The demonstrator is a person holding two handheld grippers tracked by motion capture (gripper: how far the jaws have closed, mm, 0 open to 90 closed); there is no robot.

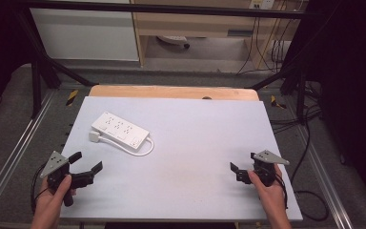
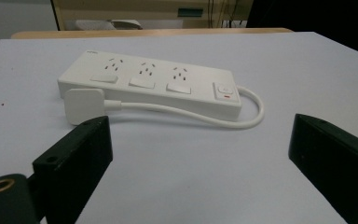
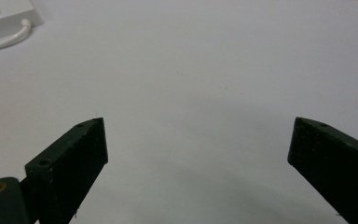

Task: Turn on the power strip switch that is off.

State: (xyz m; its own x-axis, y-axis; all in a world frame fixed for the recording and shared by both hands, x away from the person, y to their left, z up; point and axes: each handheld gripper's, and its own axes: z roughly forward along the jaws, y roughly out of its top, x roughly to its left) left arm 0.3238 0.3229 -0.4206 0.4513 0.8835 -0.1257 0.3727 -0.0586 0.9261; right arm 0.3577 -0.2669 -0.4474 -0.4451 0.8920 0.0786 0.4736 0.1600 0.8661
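A white power strip (image 1: 119, 130) lies on the white table top (image 1: 195, 138), left of centre, with its short white cable (image 1: 145, 149) looped round and its flat plug (image 1: 94, 136) resting at its near left end. In the left gripper view the power strip (image 2: 154, 84) and plug (image 2: 85, 105) lie just beyond the jaws. My left gripper (image 1: 86, 162) is open near the table's front left corner, nothing between its jaws. Empty too, my right gripper (image 1: 242, 164) stands open at the front right; the cable loop (image 3: 7, 39) shows far off in the right gripper view.
A wooden board edge (image 1: 171, 91) runs along the table's far side. A black frame (image 1: 38, 71) and metal rails (image 1: 9, 143) flank the table. Cables (image 1: 310, 157) trail on the floor at the right. Bare table surface lies between the two grippers.
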